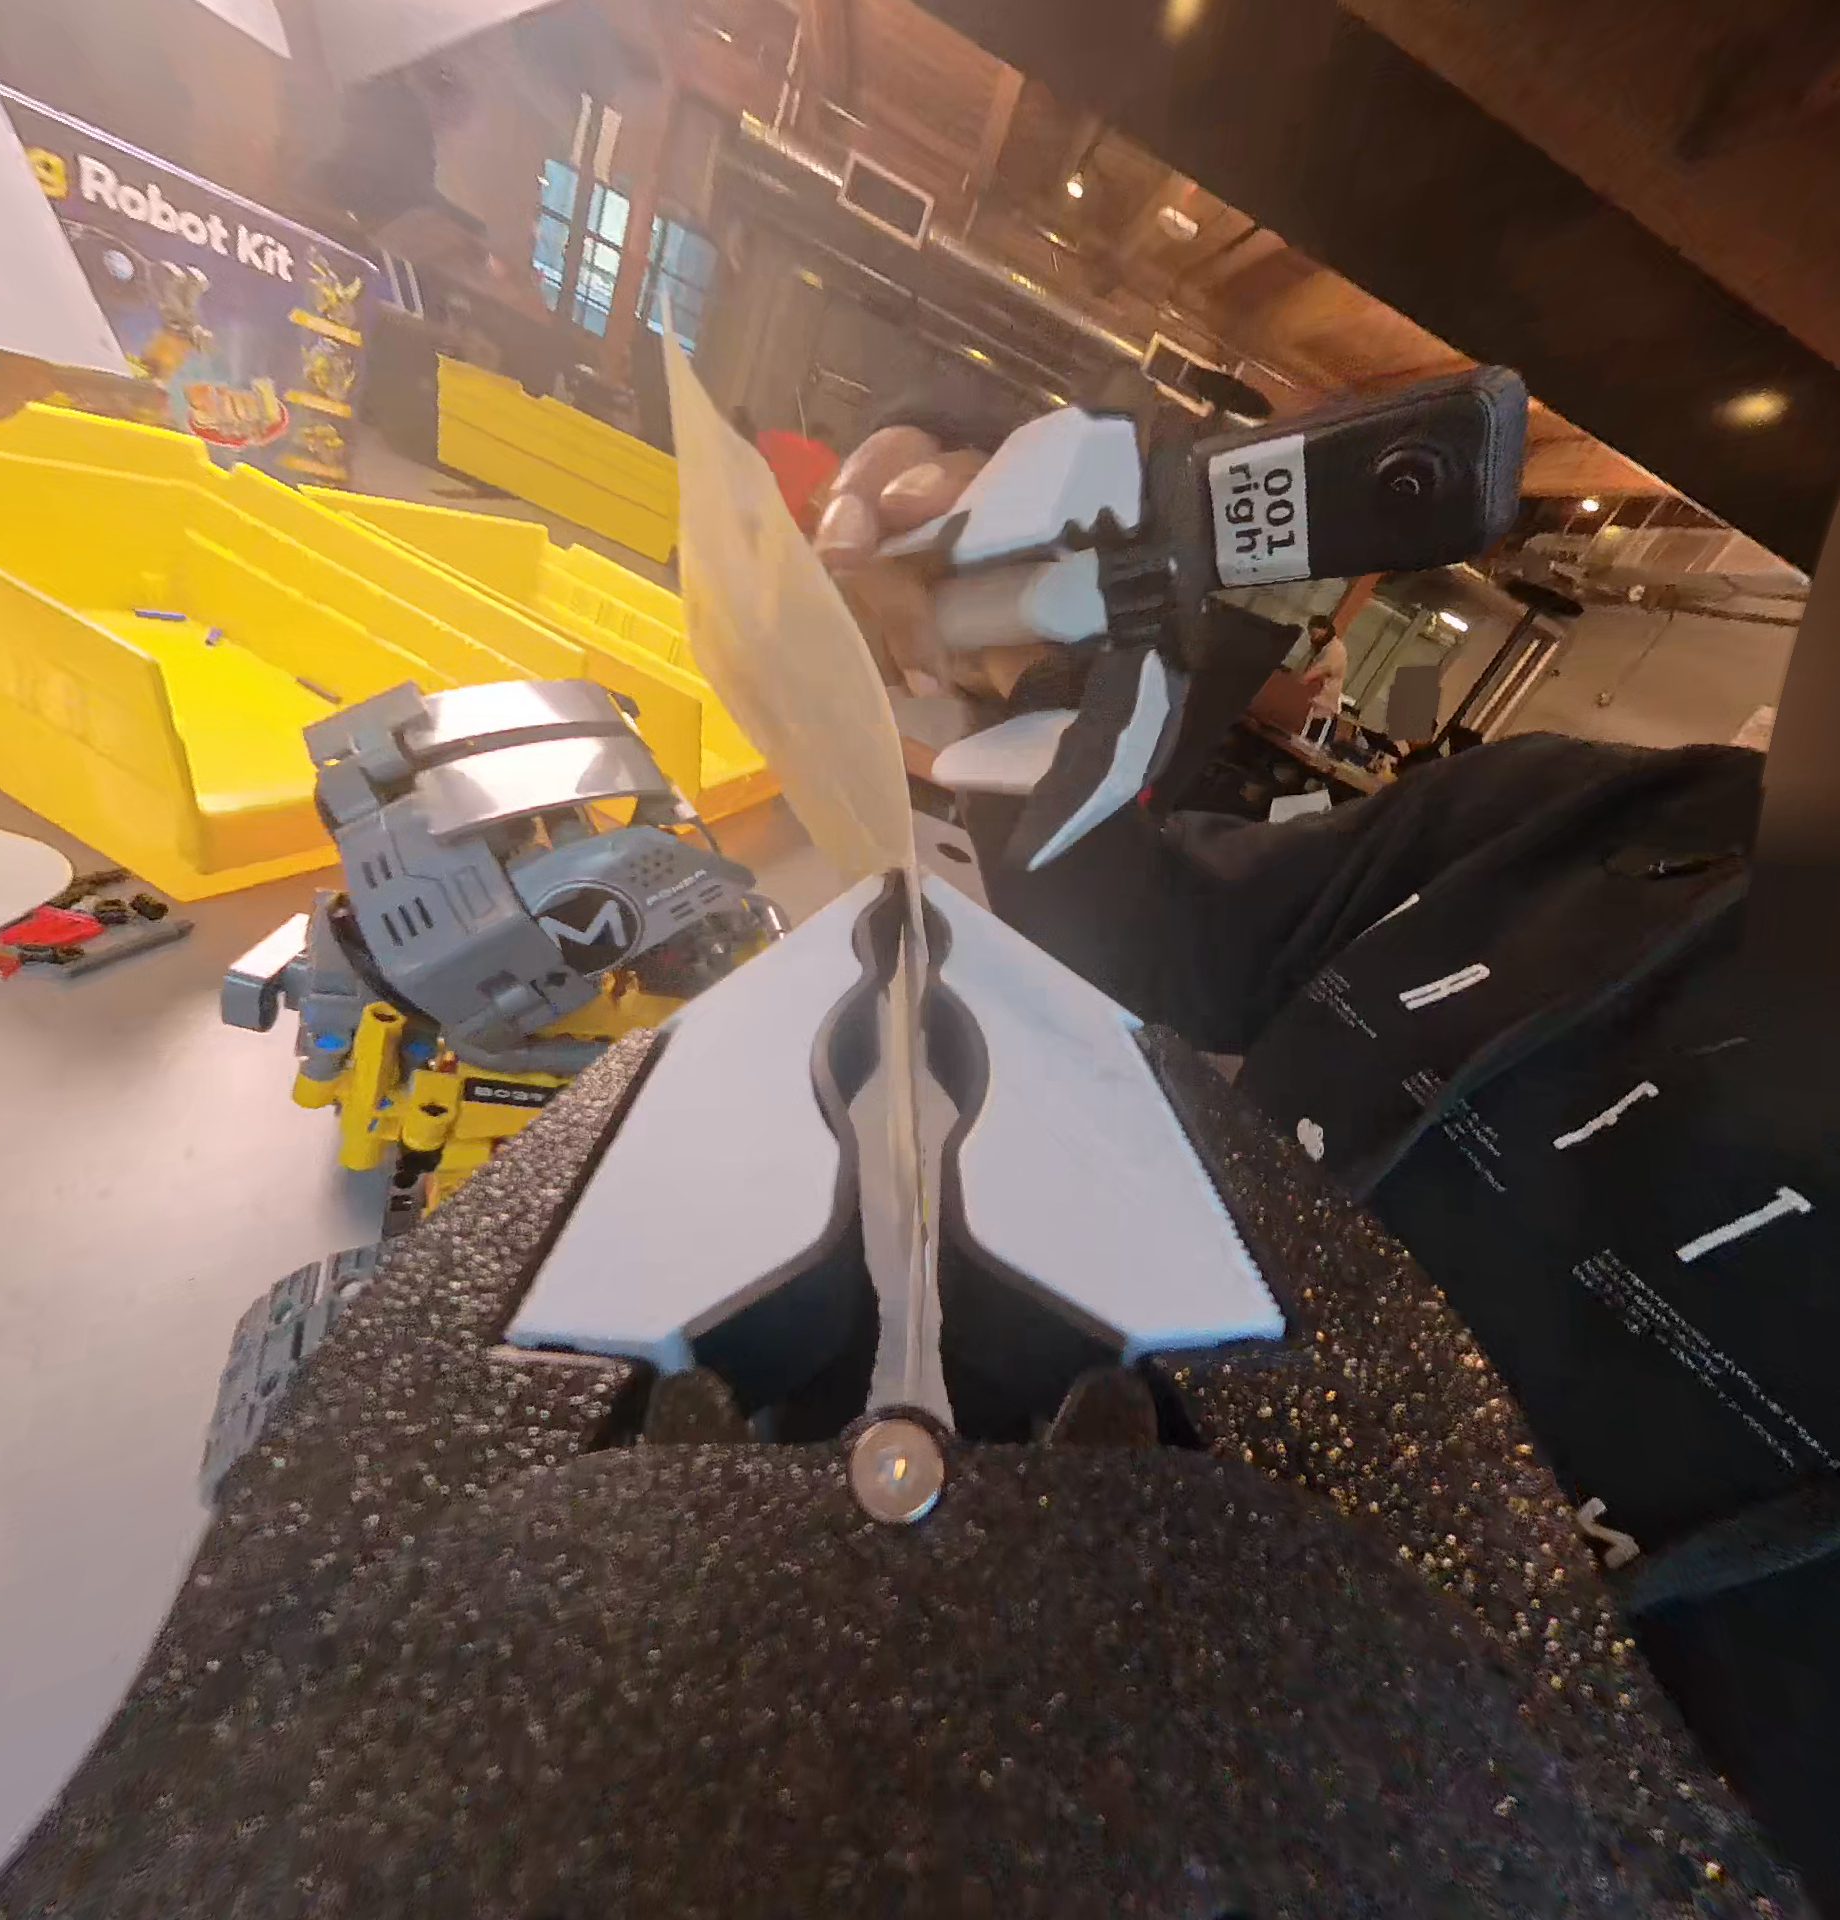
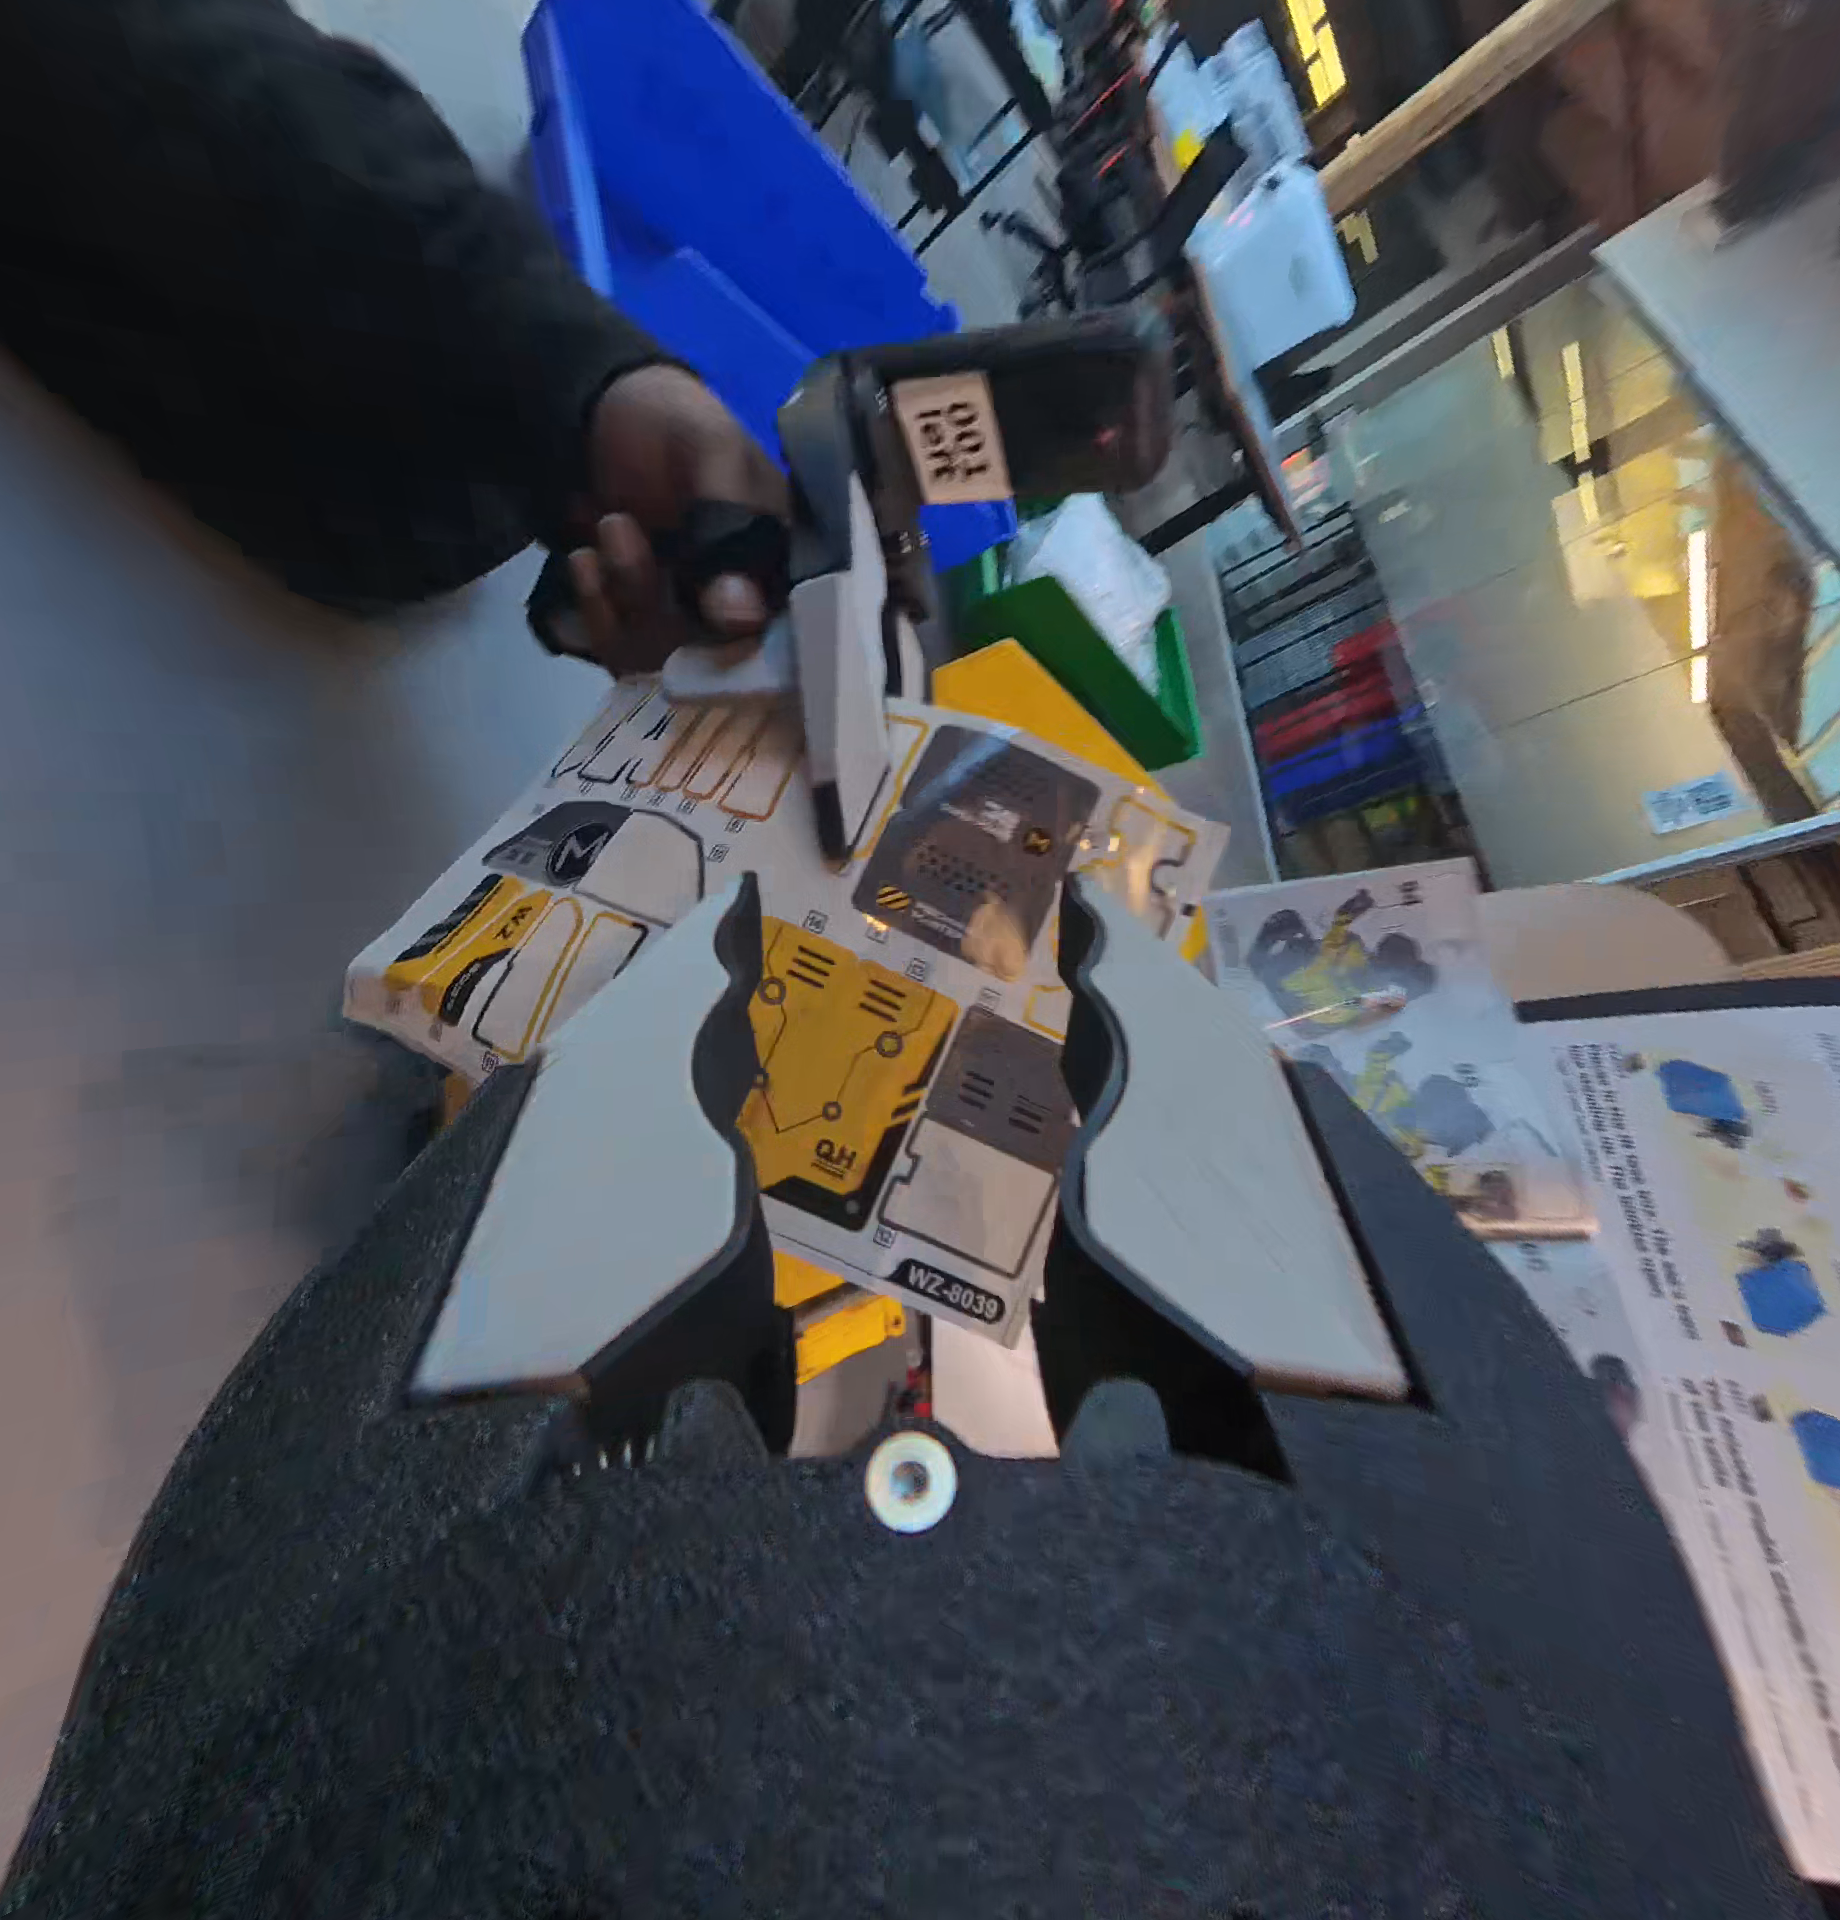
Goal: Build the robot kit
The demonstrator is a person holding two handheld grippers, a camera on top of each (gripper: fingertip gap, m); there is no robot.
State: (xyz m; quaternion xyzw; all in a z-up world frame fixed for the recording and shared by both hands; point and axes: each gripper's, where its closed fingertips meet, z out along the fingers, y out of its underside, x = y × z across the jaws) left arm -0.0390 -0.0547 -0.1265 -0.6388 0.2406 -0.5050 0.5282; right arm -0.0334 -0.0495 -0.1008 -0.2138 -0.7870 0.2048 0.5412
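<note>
While the left gripper pinches the sticker sheet edge-on between closed fingertips, the sheet stands upright, probably so its printed face is presented to the other tool. In the right wrist view the same sheet faces the camera, several decals already missing from it. The right gripper hovers just in front of the sheet with fingers spread, gripping nothing (motion blur makes contact hard to rule out). Left of the sheet in the left wrist view, a grey-and-yellow toy robot sits on the table; beyond it, yellow sorting trays.
</note>
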